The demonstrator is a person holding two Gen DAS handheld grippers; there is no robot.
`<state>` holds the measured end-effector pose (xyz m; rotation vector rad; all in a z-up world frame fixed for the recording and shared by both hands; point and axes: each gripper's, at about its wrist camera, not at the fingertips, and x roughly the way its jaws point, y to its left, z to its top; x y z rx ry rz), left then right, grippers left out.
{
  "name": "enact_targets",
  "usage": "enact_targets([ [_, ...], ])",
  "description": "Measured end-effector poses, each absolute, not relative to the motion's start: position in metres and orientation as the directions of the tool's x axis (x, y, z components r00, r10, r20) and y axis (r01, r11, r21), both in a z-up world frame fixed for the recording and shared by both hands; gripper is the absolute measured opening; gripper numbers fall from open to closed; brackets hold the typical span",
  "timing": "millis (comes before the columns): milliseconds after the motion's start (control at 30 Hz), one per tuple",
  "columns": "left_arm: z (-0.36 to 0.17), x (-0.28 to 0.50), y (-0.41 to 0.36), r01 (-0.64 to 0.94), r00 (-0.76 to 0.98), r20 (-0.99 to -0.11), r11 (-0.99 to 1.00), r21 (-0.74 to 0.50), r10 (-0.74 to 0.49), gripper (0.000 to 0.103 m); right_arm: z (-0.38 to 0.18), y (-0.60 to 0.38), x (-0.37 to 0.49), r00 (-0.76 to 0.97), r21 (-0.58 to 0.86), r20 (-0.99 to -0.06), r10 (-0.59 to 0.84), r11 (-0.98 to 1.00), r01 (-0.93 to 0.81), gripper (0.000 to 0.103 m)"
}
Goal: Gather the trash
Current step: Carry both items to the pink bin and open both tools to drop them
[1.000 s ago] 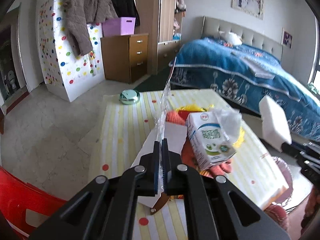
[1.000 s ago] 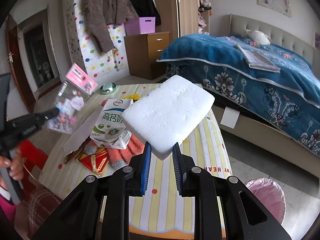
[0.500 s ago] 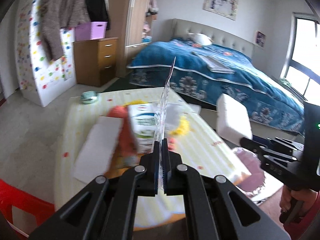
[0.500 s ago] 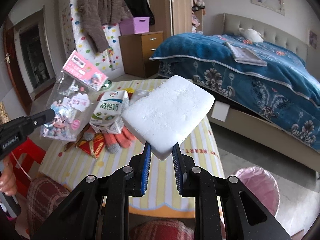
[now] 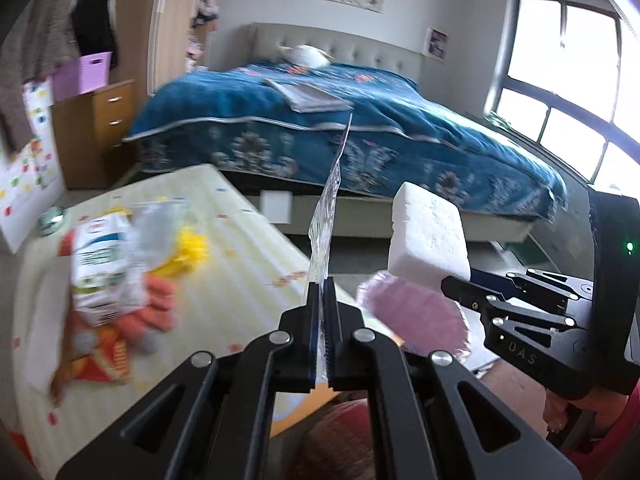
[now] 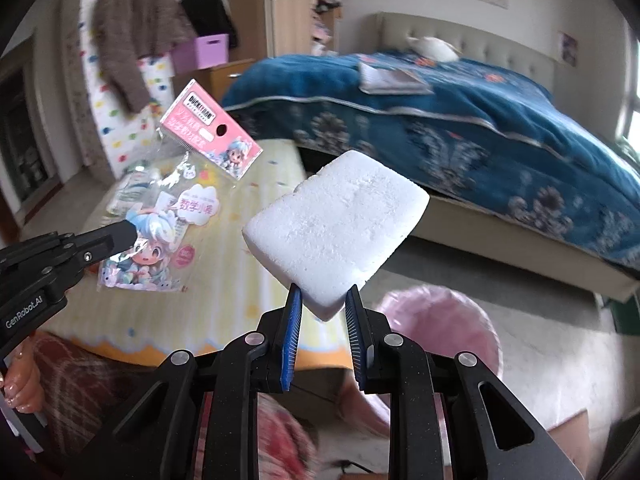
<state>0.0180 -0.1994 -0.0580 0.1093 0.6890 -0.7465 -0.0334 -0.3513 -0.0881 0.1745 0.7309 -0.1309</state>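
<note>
Left claw [image 5: 320, 300] is pressed together on a clear plastic packet [image 5: 326, 216], seen edge-on in its own view; from the right wrist cam the same packet [image 6: 176, 208] shows a pink header card w/ cartoon print and is held up off the table [image 6: 256, 184]. Right claw [image 6: 323, 312] is pinched on the lower corner of a white foam block [image 6: 340, 232], held in the air. A pink-lined bin [image 6: 448, 320] is seen on the floor just beyond and below the block, beside the table edge, btwn table and bed [image 6: 480, 120].

Judgement: both items are being carried toward the bin for dropping. More trash is left on the table: a milk carton [image 5: 104, 264], orange gloves [image 5: 148, 312], a red-orange wrapper [image 5: 104, 364] and yellow bits, all blurred.

Risks from here:
- Foam is gripped by one corner only, so it could be twisted out or snapped off if swung fast; being light, it may be bounced off the rim and land on the floor.
- Packet is thin and floppy and is clamped at its bottom edge; on release it could flutter sideways and miss the opening.
- Both claws are near each other, so a clash or one item knocking the other is possible if released together.
- Bin liner looks loose; rim could be caught.
</note>
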Motion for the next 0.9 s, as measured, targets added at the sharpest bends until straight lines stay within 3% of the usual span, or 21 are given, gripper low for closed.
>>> enact_targets([
  [300,-0.081,0.007,-0.283,0.778,0.409,-0.648,0.616,-0.12,-0.642,0.001,-0.129,-0.414,-0.067,0.661,0.11,-0.736,-0.148,0.937,0.331,0.023],
  [667,-0.112,0.023,-0.365,0.829,0.289,-0.697,0.536,-0.161,-0.656,0.002,-0.169,-0.473,-0.07,0.608,0.129,-0.777,-0.162,0.905,0.405,0.025],
  [733,-0.117,0.029,-0.37,0.823,0.273,-0.707,0.539,-0.179,-0.652,0.012,-0.176,-0.48,-0.066,0.597,0.132,-0.788,-0.154,0.904,0.407,0.03],
  [833,-0.12,0.034,-0.366,0.818,0.287,-0.719,0.553,-0.161,-0.633,0.038,-0.186,-0.487,-0.064,0.582,0.145,-0.801,-0.144,0.895,0.421,0.041],
  [900,-0.118,0.032,-0.359,0.818,0.322,-0.716,0.562,-0.119,-0.62,0.041,-0.187,-0.486,-0.065,0.577,0.147,-0.804,-0.143,0.892,0.427,0.041],
])
